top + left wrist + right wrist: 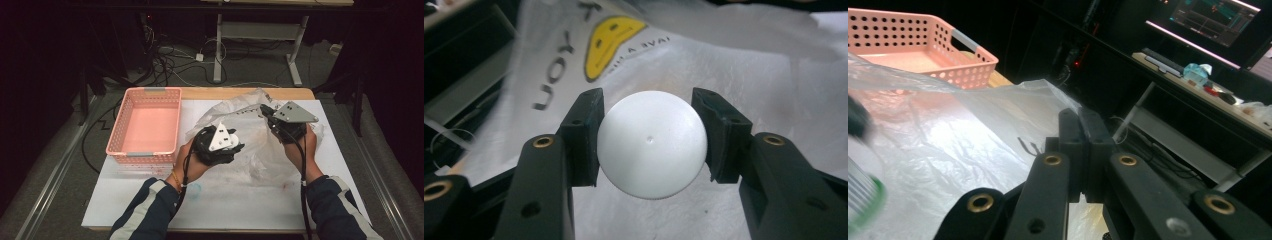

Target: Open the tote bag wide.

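My left gripper (237, 146) is shut on a white rounded object (651, 145). Its smooth domed end faces the camera and both pads press its sides. It hovers over a crumpled clear plastic bag (250, 127) printed with a yellow smiley face (611, 42). My right gripper (266, 111) is at the bag's far right edge with its jaws (1085, 132) shut on a fold of the bag's film (973, 125), holding it up. A blurred white thing with a green band (863, 200) sits low at the left of the right gripper view.
An empty pink perforated basket (152, 91) stands at the table's left, also seen at the upper left (963, 42). The white tabletop (225, 200) is bare in front of the hands. Cables and a desk frame (218, 45) lie beyond the far edge.
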{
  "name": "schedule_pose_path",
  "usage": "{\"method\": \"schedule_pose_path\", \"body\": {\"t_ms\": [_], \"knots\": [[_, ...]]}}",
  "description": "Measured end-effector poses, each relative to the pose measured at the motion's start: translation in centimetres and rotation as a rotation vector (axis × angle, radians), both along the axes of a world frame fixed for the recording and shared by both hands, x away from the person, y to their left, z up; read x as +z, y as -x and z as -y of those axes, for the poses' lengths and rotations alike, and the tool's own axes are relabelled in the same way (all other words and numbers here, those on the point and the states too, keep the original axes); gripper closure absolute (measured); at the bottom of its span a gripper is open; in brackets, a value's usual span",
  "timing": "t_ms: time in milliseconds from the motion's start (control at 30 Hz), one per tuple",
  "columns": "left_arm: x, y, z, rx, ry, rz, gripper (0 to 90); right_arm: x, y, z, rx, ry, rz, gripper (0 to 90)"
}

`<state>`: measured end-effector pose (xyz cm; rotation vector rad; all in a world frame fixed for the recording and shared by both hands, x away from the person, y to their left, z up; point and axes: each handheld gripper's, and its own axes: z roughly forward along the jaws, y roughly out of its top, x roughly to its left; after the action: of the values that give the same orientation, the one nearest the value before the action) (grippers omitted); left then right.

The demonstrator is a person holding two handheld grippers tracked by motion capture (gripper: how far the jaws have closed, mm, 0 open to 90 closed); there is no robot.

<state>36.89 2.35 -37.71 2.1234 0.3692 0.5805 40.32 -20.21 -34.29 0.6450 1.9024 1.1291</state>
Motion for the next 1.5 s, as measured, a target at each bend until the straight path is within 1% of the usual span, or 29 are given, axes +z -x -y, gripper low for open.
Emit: {"method": "schedule_pose_path", "body": {"t_ms": [67, 200, 233, 267, 400, 500, 567, 600, 667, 700, 733, 800, 867, 900, 933, 967, 1000, 1033, 1067, 1100, 1167, 1200, 1233, 1267, 1333, 1367, 1400, 1467, 1500], "knots": [[-1.2, -0.7, 1.0, 0.005, -0.02, -0.01, 47.4, 0.0, 0.2, 0.0, 0.003, 0.0, 0.001, 90.0], [-3.2, -2.0, 2.1, 0.021, -0.011, -0.048, 47.4, -0.1, 0.4, 0.2, 0.019, -0.012, -0.009, 90.0], [-3.9, -2.4, 2.4, 0.028, -0.002, -0.065, 47.4, -0.2, 0.5, 0.2, 0.024, -0.01, -0.012, 90.0], [-4.4, -2.7, 2.7, 0.031, -0.012, -0.069, 47.4, -0.3, 0.6, 0.2, 0.032, -0.012, -0.017, 90.0], [-6.1, -3.9, 3.6, 0.072, -0.037, -0.089, 47.3, -0.6, 0.8, 0.2, 0.045, -0.017, -0.027, 90.0], [-7.6, -4.8, 4.1, 0.106, -0.033, -0.134, 47.2, -0.9, 0.9, 0.3, 0.053, -0.013, -0.034, 90.0], [-8.0, -4.9, 4.4, 0.112, -0.061, -0.144, 46.9, -1.1, 0.9, 0.3, 0.056, -0.009, -0.039, 90.0], [-8.1, -4.9, 4.5, 0.117, -0.067, -0.134, 46.1, -1.1, 0.9, 0.4, 0.056, -0.013, -0.043, 90.0], [-7.6, -4.6, 4.3, 0.125, -0.038, -0.116, 34.4, -1.2, 0.8, 0.5, 0.057, -0.014, -0.043, 90.0], [-7.2, -4.3, 4.2, 0.123, -0.027, -0.103, 32.1, -1.3, 0.8, 0.5, 0.057, -0.016, -0.048, 90.0], [-6.8, -4.1, 4.0, 0.118, -0.014, -0.093, 31.9, -1.4, 0.8, 0.5, 0.06, -0.015, -0.052, 90.0], [-6.0, -3.2, 3.6, 0.104, -0.008, -0.062, 27.6, -1.5, 0.9, 0.4, 0.064, -0.009, -0.055, 90.0], [-5.5, -2.2, 3.2, 0.08, -0.017, -0.033, 27.1, -1.6, 1.0, 0.3, 0.07, 0.002, -0.052, 90.0], [-5.1, -1.4, 2.9, 0.066, -0.014, -0.017, 27.0, -1.6, 1.0, 0.3, 0.07, 0.003, -0.055, 90.0], [-4.9, -0.9, 2.7, 0.06, -0.022, -0.003, 26.1, -1.7, 1.0, 0.3, 0.071, 0.004, -0.061, 90.0], [-4.6, 0.0, 2.3, 0.051, -0.028, 0.024, 24.8, -1.7, 1.1, 0.3, 0.071, 0.003, -0.064, 90.0], [-4.3, 0.5, 2.0, 0.043, -0.03, 0.033, 24.6, -1.7, 1.0, 0.4, 0.071, 0.005, -0.061, 90.0], [-4.0, 1.2, 1.5, 0.035, -0.042, 0.045, 24.6, -1.8, 1.0, 0.4, 0.072, 0.005, -0.062, 90.0], [-3.5, 2.0, 0.8, 0.035, -0.051, 0.07, 24.5, -1.8, 1.1, 0.4, 0.071, 0.004, -0.066, 90.0], [-3.2, 2.4, 0.3, 0.035, -0.05, 0.084, 24.5, -1.9, 1.1, 0.4, 0.071, 0.008, -0.07, 90.0], [-2.2, 3.7, -1.6, 0.057, -0.03, 0.121, 24.2, -2.0, 1.2, 0.5, 0.072, 0.015, -0.07, 90.0], [-1.9, 4.1, -2.5, 0.078, -0.017, 0.134, 22.2, -2.1, 1.2, 0.5, 0.073, 0.019, -0.074, 90.0], [-1.7, 4.3, -3.2, 0.092, -0.002, 0.14, 21.0, -2.1, 1.2, 0.6, 0.069, 0.023, -0.076, 90.0], [-1.6, 4.6, -4.3, 0.12, 0.009, 0.148, 21.0, -2.1, 1.2, 0.6, 0.07, 0.026, -0.075, 90.0], [-1.7, 4.7, -5.9, 0.166, 0.022, 0.134, 20.9, -2.2, 1.1, 0.8, 0.067, 0.022, -0.084, 90.0], [-1.9, 4.6, -6.4, 0.181, 0.019, 0.124, 20.5, -2.3, 1.1, 0.8, 0.067, 0.023, -0.09, 90.0], [-2.3, 4.5, -7.0, 0.209, 0.004, 0.116, 18.8, -2.4, 1.1, 0.8, 0.067, 0.03, -0.091, 90.0], [-3.1, 4.1, -7.9, 0.226, -0.006, 0.077, 18.3, -2.6, 1.1, 0.9, 0.065, 0.04, -0.097, 90.0], [-3.3, 4.0, -8.0, 0.246, -0.026, 0.077, 18.3, -2.7, 1.1, 0.9, 0.064, 0.046, -0.098, 90.0]]}}
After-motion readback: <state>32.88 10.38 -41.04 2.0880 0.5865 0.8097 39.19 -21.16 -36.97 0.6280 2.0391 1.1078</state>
